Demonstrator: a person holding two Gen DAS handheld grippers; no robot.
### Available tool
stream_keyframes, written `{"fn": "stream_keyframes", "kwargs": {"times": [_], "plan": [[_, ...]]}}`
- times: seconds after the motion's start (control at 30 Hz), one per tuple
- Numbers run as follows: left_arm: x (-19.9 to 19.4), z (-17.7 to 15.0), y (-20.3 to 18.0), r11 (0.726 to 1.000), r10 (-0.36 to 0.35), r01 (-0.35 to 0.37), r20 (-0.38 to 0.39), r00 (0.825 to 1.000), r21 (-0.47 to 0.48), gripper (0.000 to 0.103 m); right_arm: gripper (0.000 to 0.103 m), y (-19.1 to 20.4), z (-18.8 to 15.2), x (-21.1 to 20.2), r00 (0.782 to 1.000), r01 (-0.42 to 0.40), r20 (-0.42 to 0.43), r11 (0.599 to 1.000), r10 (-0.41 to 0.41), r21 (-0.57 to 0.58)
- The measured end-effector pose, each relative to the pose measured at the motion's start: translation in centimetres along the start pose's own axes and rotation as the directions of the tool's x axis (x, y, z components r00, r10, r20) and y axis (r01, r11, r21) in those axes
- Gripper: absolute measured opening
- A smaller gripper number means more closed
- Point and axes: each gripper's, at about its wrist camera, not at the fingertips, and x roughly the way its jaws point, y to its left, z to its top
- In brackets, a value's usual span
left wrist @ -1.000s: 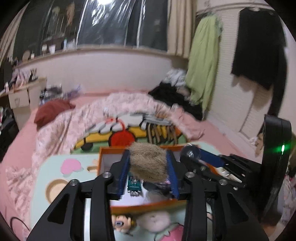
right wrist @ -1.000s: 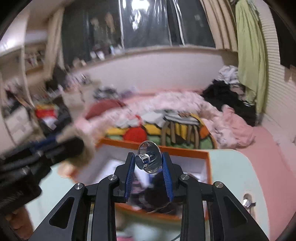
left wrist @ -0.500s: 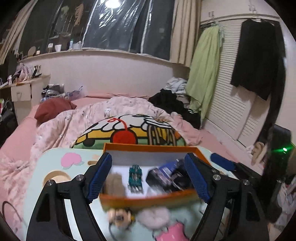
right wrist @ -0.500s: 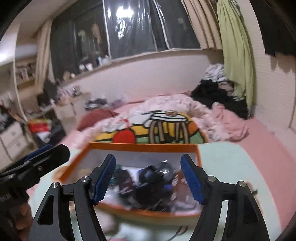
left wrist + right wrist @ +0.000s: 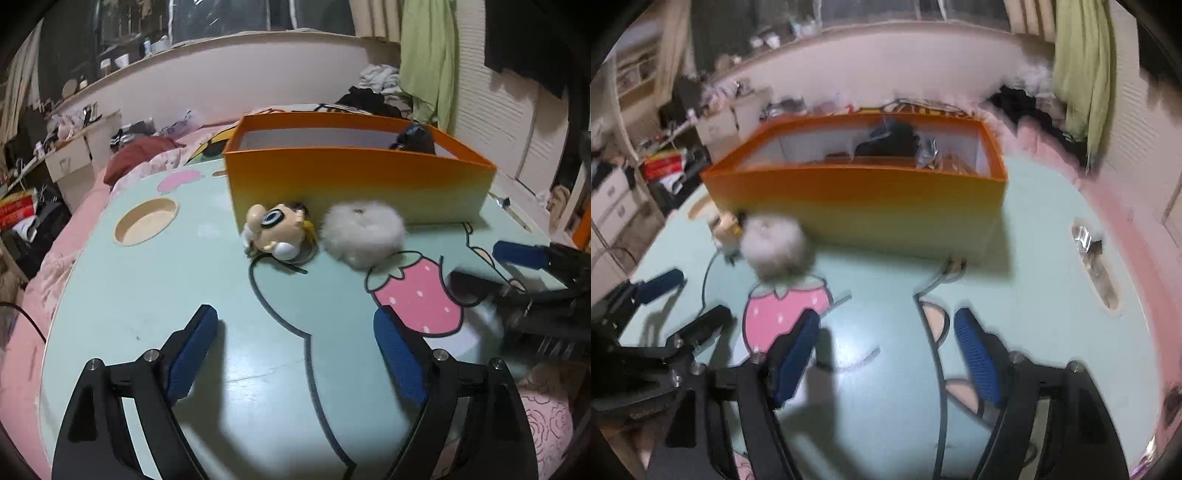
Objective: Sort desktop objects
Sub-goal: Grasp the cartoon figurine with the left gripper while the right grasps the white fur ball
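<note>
An orange box (image 5: 354, 177) stands on the mint-green table (image 5: 147, 295), with dark items (image 5: 886, 142) inside it. Against the box's front wall lie a cartoon figure toy (image 5: 275, 229) and a white fluffy ball (image 5: 364, 232). My left gripper (image 5: 293, 325) hangs low over the table in front of them. Its jaws are opening and nothing is between them. My right gripper (image 5: 886, 321) is further right, also opening and holding nothing. The fluffy ball (image 5: 775, 243) lies ahead of it to the left. The right wrist view is blurred.
A round recess (image 5: 146, 221) is set into the table at the left, and a long slot (image 5: 1093, 266) with a small metal piece at the right. A strawberry print (image 5: 417, 295) marks the tabletop. A bed with pink bedding (image 5: 140, 155) lies behind the box.
The left gripper let go of a brown furry ball and the right of a shiny knob over the box. Both opened wide and came down in front of the box.
</note>
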Motion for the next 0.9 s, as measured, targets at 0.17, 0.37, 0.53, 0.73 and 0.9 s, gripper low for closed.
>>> {"fn": "stream_keyframes", "kwargs": {"times": [0.17, 0.37, 0.53, 0.73, 0.9], "plan": [[0.2, -0.4, 0.5, 0.999, -0.004, 0.004, -0.005, 1.000, -0.033, 0.087, 0.091, -0.3, 0.1, 0.0, 1.000, -0.005, -0.007, 1.000, 0.005, 0.007], [0.2, -0.2, 0.6, 0.999, -0.003, 0.002, -0.003, 1.000, -0.033, 0.087, 0.091, -0.6, 0.2, -0.1, 1.000, -0.007, -0.007, 1.000, 0.007, 0.007], [0.2, -0.3, 0.6, 0.999, -0.002, 0.002, -0.003, 1.000, -0.033, 0.087, 0.091, -0.9, 0.0, 0.0, 0.999, -0.034, 0.005, 0.999, 0.034, 0.020], [0.3, -0.3, 0.6, 0.999, -0.003, 0.003, -0.003, 1.000, -0.034, 0.087, 0.091, -2.1, 0.3, -0.3, 0.985, -0.173, 0.042, 0.980, 0.170, 0.094], [-0.1, 0.2, 0.5, 0.999, -0.007, 0.007, 0.002, 1.000, -0.047, 0.087, 0.088, -0.4, 3.3, -1.0, 0.967, -0.248, 0.073, 0.967, 0.244, 0.054]]}}
